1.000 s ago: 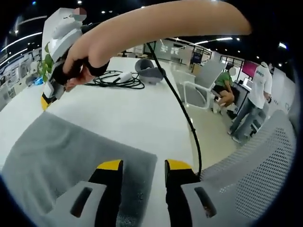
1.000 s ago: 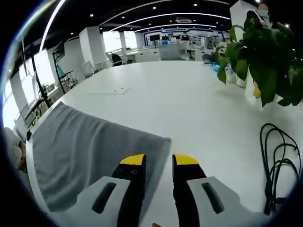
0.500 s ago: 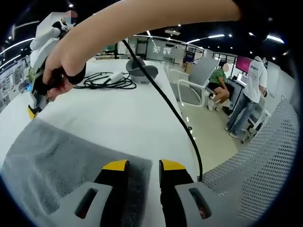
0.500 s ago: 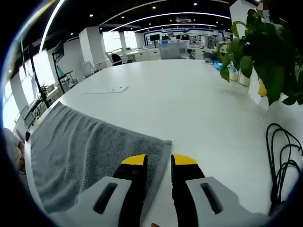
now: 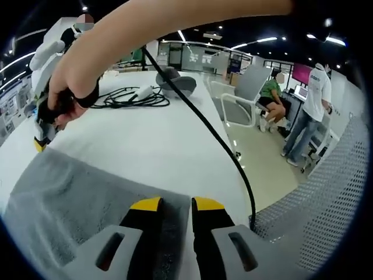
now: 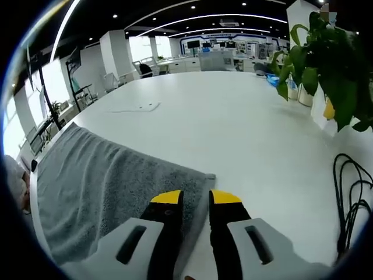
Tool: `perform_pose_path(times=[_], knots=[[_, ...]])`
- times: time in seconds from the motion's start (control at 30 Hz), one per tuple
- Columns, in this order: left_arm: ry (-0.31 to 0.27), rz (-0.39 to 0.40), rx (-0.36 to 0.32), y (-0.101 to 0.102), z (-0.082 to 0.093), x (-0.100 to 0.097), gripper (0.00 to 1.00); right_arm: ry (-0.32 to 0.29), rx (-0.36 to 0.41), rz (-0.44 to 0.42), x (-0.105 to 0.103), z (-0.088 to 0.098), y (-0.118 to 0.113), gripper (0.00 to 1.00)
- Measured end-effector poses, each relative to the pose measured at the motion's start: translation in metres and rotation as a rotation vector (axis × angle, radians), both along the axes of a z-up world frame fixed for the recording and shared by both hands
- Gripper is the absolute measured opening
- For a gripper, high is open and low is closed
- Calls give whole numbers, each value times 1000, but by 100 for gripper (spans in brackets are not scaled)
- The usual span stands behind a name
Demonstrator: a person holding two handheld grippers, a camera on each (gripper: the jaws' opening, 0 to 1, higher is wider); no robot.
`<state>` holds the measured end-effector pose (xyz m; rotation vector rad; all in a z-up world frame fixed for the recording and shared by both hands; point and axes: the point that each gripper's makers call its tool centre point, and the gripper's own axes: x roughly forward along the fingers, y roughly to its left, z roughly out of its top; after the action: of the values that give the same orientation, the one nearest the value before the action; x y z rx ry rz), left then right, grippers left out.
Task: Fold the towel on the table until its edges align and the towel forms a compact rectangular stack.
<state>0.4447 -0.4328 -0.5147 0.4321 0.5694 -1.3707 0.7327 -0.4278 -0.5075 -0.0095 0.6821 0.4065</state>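
A grey towel [image 5: 70,192] lies flat on the white table [image 5: 151,134]. My left gripper [image 5: 176,204] is over its near right corner, jaws a narrow gap apart with towel cloth between them. In the right gripper view the towel [image 6: 99,175] spreads left. There my right gripper [image 6: 196,198] straddles the far corner's edge, its jaws also slightly apart. In the left gripper view a person's hand holds the right gripper [image 5: 39,140] at the towel's far left corner, with the arm crossing the top.
A black cable [image 5: 131,96] coils on the table near a grey dish-like object [image 5: 175,81], and one strand runs down to the table edge. A mesh chair [image 5: 315,204] stands right. A plant [image 6: 326,64], cables [image 6: 349,198] and a paper sheet [image 6: 137,108] are nearby.
Both pairs of jaws have narrowed around the towel corners. The left view has shifted a little and the hand with the right gripper sits lower at the towel's far corner.
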Motion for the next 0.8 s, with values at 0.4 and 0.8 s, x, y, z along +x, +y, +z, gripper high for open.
perform_pose_path(times=[0.4, 0.8], knots=[[-105, 12, 27, -1, 0, 1, 18, -3, -76, 56, 0, -8, 3, 13], [-130, -13, 45, -1, 0, -3, 12, -11, -84, 21, 0, -11, -3, 15]])
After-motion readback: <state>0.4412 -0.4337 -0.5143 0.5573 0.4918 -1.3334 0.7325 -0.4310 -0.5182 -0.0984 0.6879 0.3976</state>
